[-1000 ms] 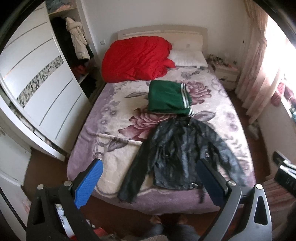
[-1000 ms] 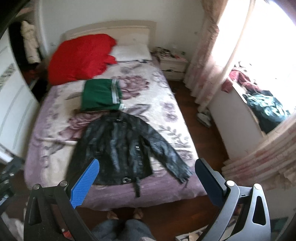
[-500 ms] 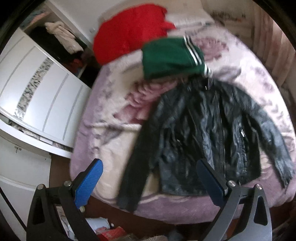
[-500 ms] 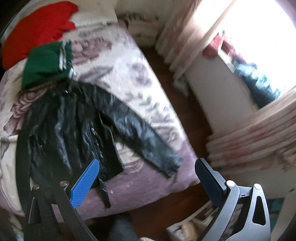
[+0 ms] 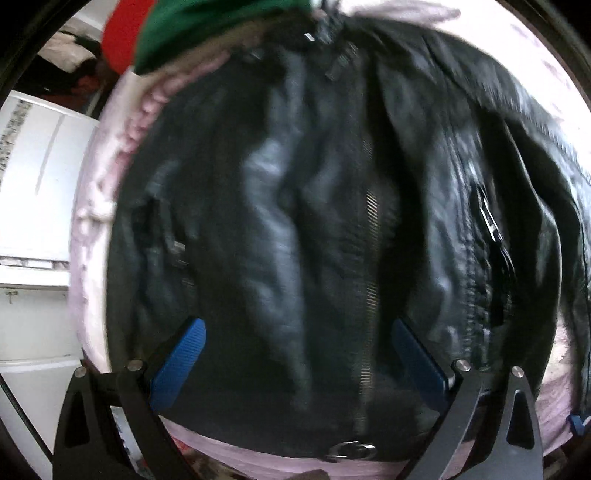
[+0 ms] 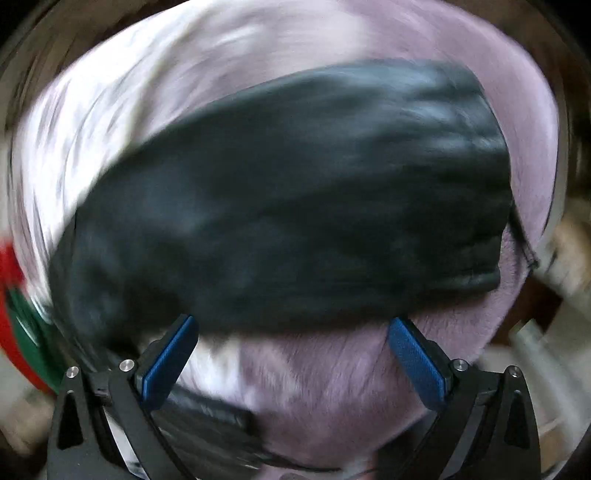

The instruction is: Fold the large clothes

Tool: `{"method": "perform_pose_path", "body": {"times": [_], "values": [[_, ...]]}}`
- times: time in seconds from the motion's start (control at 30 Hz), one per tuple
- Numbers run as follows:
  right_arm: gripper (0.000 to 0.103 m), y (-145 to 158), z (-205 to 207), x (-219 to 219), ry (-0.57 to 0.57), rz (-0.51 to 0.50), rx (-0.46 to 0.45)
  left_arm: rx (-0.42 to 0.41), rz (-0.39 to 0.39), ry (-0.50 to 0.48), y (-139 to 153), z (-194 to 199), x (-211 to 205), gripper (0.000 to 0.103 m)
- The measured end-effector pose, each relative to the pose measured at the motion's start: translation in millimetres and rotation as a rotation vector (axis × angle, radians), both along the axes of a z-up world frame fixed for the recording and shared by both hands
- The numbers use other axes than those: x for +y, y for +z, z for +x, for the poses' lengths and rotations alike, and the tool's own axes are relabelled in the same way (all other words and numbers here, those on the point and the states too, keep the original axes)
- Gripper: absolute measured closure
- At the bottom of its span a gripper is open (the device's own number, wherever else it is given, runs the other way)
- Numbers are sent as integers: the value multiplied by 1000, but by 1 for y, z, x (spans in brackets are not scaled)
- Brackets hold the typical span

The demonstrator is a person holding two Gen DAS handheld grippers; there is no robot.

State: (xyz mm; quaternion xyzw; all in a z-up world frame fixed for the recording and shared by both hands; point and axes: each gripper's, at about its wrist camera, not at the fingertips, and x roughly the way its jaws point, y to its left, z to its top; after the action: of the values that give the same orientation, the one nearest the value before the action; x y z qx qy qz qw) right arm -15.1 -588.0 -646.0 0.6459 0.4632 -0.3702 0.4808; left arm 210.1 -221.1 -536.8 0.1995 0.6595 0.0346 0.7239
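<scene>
Bed [image 5: 88,258] carries a mauve floral blanket [image 6: 332,369]; white wardrobe [image 5: 33,177] at left; both views motion-blurred.

Glossy creased black leather jacket [image 5: 295,229] with metal zip, fuzzy plush lilac blanket [image 6: 332,369], ribbed blue tong pads [image 6: 166,360]

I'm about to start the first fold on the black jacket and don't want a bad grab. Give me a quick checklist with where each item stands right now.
1. Left claw open: ok, blue pads wide apart.
2. Right claw open: ok, nothing between the pads.
3. Left claw over the black leather jacket: ok, above the body near the front zipper.
4. Right claw over a sleeve: ok, sleeve lies across the purple floral blanket.
5. Jacket lying flat: cannot tell, both views blurred.
6. Folded green garment clear of the jacket: cannot tell, it sits right at the collar.
</scene>
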Motion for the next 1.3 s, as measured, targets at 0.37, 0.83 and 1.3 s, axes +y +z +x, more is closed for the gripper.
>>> {"method": "perform_pose_path", "body": {"times": [0.37, 0.83, 1.3], "values": [[30, -42, -39, -15, -253, -161, -194, 23, 2, -13, -27, -1, -32, 0], [28, -90, -49, -13, -434, -160, -498, 24, -18, -8, -41, 6, -31, 0], [97, -35, -4, -62, -218, -353, -436, -27, -97, 47, -22, 23, 0, 0]]}}
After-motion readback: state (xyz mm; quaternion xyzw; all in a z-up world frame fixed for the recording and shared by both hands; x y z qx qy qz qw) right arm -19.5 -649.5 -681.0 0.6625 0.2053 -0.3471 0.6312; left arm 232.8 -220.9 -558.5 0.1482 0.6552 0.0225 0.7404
